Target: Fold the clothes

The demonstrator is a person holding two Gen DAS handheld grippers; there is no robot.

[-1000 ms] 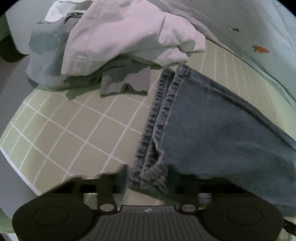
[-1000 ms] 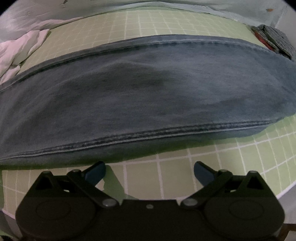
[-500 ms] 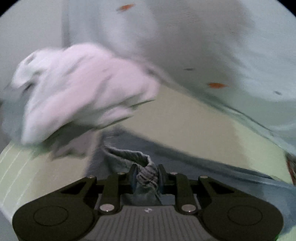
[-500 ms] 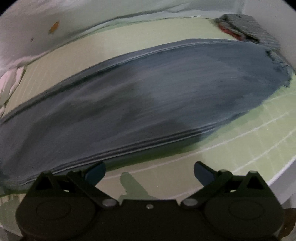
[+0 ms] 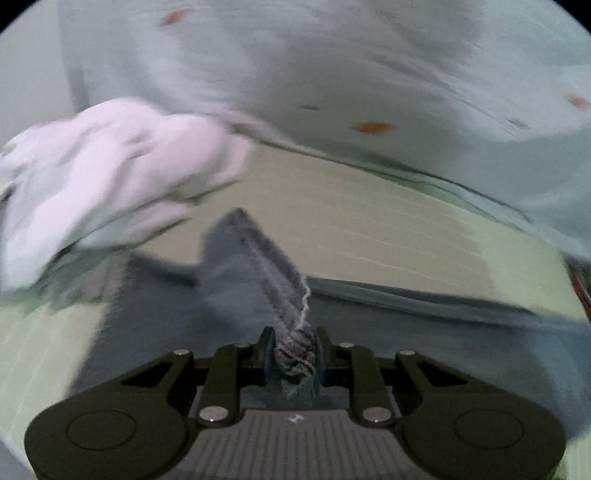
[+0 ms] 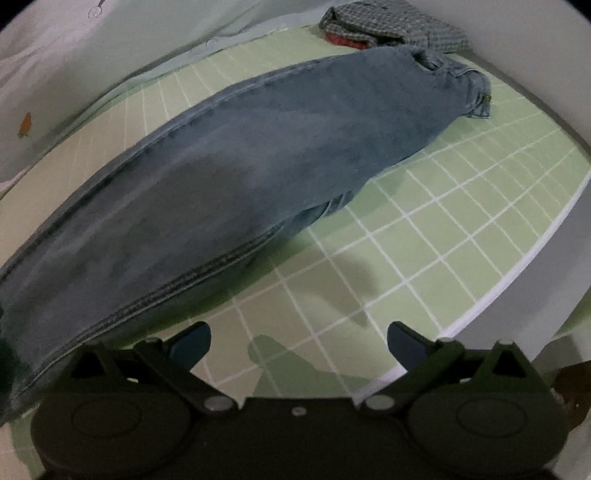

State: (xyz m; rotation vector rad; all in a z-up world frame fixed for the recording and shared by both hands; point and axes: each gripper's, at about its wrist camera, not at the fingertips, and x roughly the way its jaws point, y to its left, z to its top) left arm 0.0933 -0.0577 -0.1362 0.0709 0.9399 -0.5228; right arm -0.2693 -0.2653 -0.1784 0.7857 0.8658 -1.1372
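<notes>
While left tongs (image 5: pixel 294 355) grip jeans (image 6: pixel 236 177), waistband right-view only.

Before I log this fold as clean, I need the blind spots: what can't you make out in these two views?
- Left wrist view: motion blur smears the white garment; its type is unreadable.
- Left wrist view: the left gripper hides how much jeans hem it pinches.
- Right wrist view: the jeans' hem end runs off the left edge.
- Right wrist view: the checked cloth covers a red item.

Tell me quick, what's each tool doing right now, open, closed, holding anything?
Left tool: closed on the frayed hem of the blue denim jeans.
Right tool: open, holding nothing, above the green grid mat.
</notes>
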